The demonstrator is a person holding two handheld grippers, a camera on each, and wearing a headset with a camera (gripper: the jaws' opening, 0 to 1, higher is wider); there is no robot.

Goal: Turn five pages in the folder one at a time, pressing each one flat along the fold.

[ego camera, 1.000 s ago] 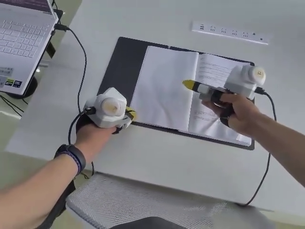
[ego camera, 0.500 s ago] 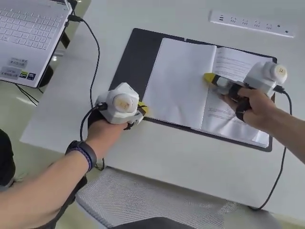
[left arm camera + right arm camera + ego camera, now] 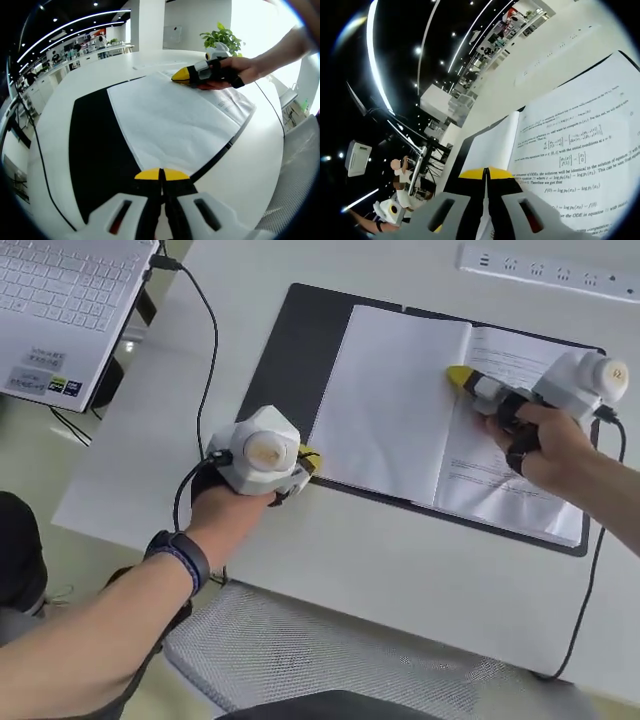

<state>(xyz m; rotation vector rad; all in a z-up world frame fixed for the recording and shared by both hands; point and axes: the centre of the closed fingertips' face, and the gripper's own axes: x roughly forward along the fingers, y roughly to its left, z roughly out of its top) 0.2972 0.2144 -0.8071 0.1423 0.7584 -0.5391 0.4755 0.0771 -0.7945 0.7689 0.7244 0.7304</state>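
The black folder (image 3: 285, 350) lies open on the white table. Its left page (image 3: 390, 400) is blank and lies flat; the right page (image 3: 500, 470) is printed. My right gripper (image 3: 460, 377) is shut, its yellow tips down on the paper at the fold, in the upper half. In the right gripper view the shut tips (image 3: 485, 174) sit between the blank page (image 3: 492, 145) and the printed page (image 3: 580, 140). My left gripper (image 3: 305, 458) is shut with nothing in it, at the folder's front left edge; its tips (image 3: 161, 174) rest just before the black cover (image 3: 95, 150).
A white laptop (image 3: 60, 310) sits at the far left, with a black cable (image 3: 205, 340) running along the table beside the folder. A white power strip (image 3: 545, 275) lies at the back right. A mesh chair seat (image 3: 300, 660) is below the table's front edge.
My right gripper has slid a little along the fold toward the folder's far end. The left gripper holds its place at the front edge. The head camera has shifted.
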